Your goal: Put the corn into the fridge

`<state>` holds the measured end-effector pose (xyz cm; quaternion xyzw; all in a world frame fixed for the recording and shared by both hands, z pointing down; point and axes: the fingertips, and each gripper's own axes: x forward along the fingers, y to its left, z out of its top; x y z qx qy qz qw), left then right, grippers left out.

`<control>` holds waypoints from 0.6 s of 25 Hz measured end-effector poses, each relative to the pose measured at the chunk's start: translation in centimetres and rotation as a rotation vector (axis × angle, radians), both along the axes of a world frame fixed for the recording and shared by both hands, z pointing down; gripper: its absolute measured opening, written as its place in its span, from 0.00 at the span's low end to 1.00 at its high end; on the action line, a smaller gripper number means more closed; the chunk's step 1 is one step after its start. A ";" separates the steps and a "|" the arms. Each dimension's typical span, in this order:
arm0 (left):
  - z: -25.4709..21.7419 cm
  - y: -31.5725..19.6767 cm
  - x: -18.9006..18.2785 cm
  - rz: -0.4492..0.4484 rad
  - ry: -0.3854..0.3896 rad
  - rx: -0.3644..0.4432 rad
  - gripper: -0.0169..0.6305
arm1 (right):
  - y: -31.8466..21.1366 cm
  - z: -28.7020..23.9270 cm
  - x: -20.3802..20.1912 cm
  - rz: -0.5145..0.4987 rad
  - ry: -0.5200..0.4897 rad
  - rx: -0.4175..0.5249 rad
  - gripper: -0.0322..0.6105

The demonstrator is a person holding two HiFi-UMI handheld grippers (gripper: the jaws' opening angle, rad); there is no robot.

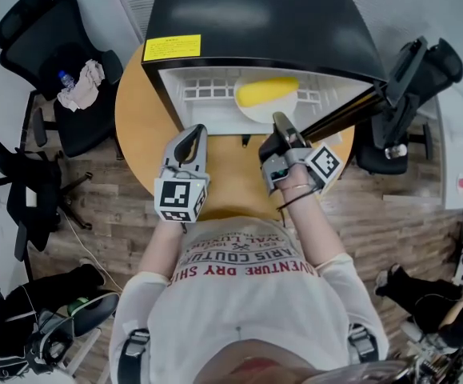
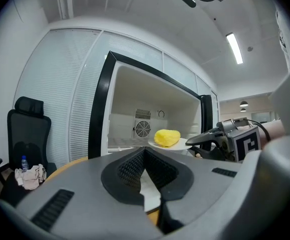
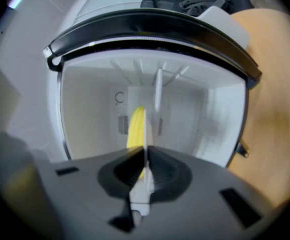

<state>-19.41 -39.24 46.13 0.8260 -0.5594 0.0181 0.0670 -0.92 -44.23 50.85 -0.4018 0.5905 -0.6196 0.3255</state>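
The yellow corn (image 1: pixel 267 91) lies on a white plate (image 1: pixel 257 110), held at the mouth of the open black fridge (image 1: pixel 263 22). My right gripper (image 1: pixel 282 125) is shut on the plate's near rim. In the right gripper view the plate (image 3: pixel 146 134) shows edge-on between the jaws, with the corn (image 3: pixel 135 126) beside it and the white fridge interior (image 3: pixel 205 119) behind. My left gripper (image 1: pixel 193 134) hovers shut and empty to the left, over the table. From the left gripper (image 2: pixel 145 150) view I see the corn (image 2: pixel 167 137), the plate (image 2: pixel 175 145) and the right gripper (image 2: pixel 220 139).
The fridge stands on a round wooden table (image 1: pixel 135 110); its door (image 1: pixel 367 98) hangs open to the right. A black chair (image 1: pixel 51 46) with a cloth (image 1: pixel 81 86) and a bottle stands at the left. Another chair (image 1: pixel 411 94) is at the right. A white rack (image 1: pixel 207 93) lines the fridge.
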 end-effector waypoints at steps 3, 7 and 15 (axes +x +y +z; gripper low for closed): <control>0.3 -0.4 -0.1 0.004 0.006 -0.002 0.07 | -0.4 0.3 -0.1 0.010 -0.004 -0.007 0.12; 0.5 -0.7 -0.2 0.006 0.009 -0.004 0.07 | -0.8 0.5 -0.4 0.026 -0.014 -0.021 0.12; 0.6 -1.0 -0.1 0.013 -0.005 -0.004 0.07 | -1.9 0.4 -1.1 0.066 -0.017 -0.038 0.12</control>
